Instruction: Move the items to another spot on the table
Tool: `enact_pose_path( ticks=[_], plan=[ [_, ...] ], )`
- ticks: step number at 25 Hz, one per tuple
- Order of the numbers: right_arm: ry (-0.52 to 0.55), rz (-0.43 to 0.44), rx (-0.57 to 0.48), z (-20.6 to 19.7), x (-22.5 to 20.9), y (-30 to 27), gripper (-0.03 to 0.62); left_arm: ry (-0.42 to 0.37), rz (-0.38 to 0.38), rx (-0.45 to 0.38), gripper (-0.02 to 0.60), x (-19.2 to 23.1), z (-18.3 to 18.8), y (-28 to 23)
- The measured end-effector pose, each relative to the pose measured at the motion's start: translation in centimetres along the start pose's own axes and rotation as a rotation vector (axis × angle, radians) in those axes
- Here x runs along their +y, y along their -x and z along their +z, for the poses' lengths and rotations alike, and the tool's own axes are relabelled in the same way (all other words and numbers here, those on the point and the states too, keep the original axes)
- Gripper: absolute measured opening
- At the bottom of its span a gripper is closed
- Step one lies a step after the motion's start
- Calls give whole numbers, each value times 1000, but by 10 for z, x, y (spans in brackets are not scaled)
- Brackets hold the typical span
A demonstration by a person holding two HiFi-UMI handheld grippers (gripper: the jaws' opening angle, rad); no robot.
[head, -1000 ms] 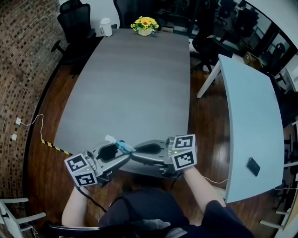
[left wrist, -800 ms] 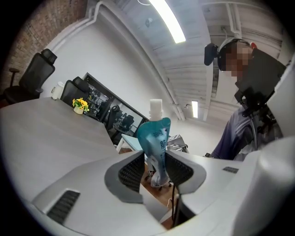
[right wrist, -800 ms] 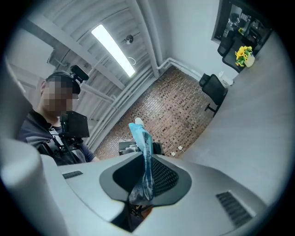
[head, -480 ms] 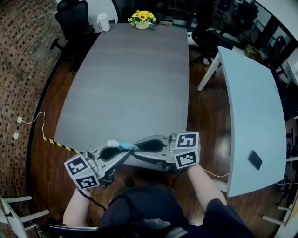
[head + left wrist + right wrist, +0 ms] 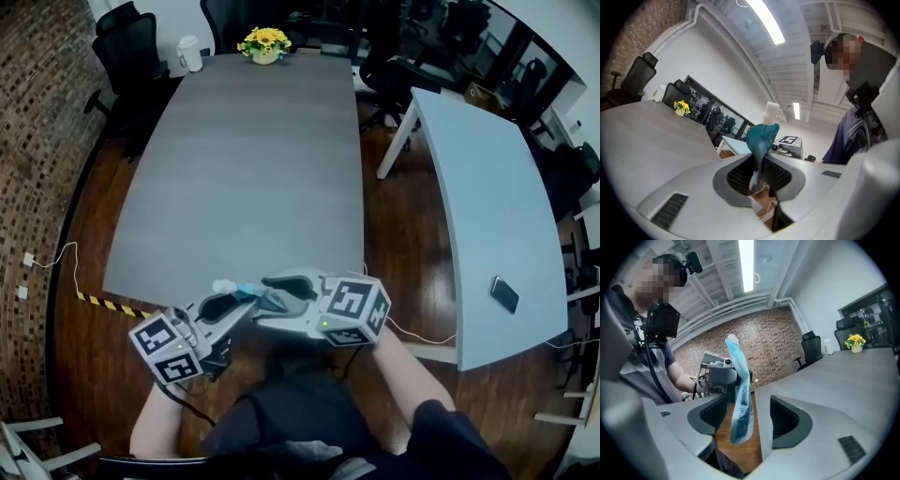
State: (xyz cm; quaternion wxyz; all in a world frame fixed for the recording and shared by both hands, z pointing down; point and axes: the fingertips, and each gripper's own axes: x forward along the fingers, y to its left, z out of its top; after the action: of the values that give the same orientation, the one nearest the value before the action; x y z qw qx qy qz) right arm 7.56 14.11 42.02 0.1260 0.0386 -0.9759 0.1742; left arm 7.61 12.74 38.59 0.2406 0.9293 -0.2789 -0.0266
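Two tools meet at the near edge of the grey bench [image 5: 253, 169], just ahead of the person's dark-clad torso. On the left tool [image 5: 251, 298] the jaws have just been closing and are now clamped on the flat tail of a teal tube [image 5: 761, 136], which rises from the pads with its white cap at the far end. On the right tool [image 5: 274, 284] the jaws have just been opening and now stand apart. The tube sits in the gap, and the pads are not pressing on it. The tube is held in the air, off the bench surface, with wooden floor showing below. At the far end of the bench are a pot of yellow flowers [image 5: 263, 44] and a white cup [image 5: 189, 53], with black chairs [image 5: 127, 37] beyond. Off to the right, a second, pale-blue bench [image 5: 487, 216] carries a dark phone [image 5: 504, 293].
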Motion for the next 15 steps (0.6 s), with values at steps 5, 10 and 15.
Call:
enact_pose_path(
  ticks=[5,10,15],
  plan=[
    [114,-57,52,6,32,-11,121,-21,-4,-2,75,-16,0,16],
    [16,-97,79,-7,48,-17,43,53,27,26,107,-17,-13,27],
    [-91,-149,14,-8,57,-16,31,127,-9,14,129,-23,-18,36]
  ],
)
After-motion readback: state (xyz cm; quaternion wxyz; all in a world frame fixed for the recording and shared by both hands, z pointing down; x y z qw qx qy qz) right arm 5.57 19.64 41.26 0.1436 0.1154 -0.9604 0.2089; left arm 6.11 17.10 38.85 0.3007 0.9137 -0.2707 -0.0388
